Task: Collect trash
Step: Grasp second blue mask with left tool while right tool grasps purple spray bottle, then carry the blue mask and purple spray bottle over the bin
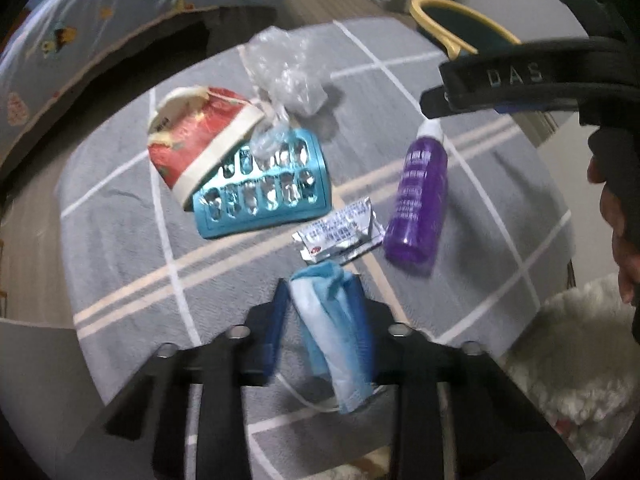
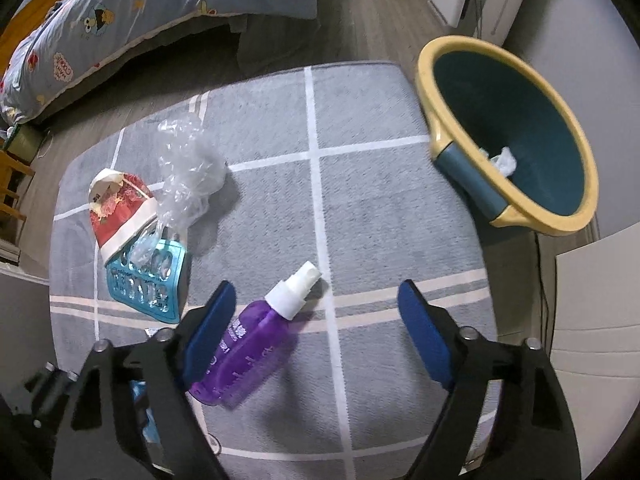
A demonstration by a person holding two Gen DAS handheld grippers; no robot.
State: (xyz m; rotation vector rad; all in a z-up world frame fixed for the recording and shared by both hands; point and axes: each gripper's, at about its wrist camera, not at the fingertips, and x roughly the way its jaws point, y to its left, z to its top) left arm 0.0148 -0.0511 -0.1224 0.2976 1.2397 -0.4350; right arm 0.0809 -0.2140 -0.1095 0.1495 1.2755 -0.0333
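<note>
Left wrist view: the left gripper (image 1: 326,320) pinches a crumpled blue face mask (image 1: 340,328) between its pads, low over a grey rug (image 1: 120,264) with pale crossing lines. Beyond it lie a silver foil wrapper (image 1: 340,236) with small print too fine to read, a teal blister tray (image 1: 264,188), a crushed red paper cup (image 1: 196,140) leaning on the tray's far left corner, and a clear plastic bag (image 1: 284,72) farther off. A purple spray bottle (image 1: 418,200) lies to the right; its label is blurred. The letters "DAS" stand on the black body of the other tool at upper right.

Right wrist view: the right gripper (image 2: 316,328) stands spread astride the spray bottle (image 2: 248,344), its left pad just beside the bottle and the right pad well apart from it; no grip is made. At far right sits a yellow-rimmed bin (image 2: 440,80) with a dark green interior, holding one white scrap (image 2: 505,160).

Progress, as judged: one scrap appears binned, the mask is in hand, the bottle is about to be taken; cup, tray, bag and wrapper remain on the rug
</note>
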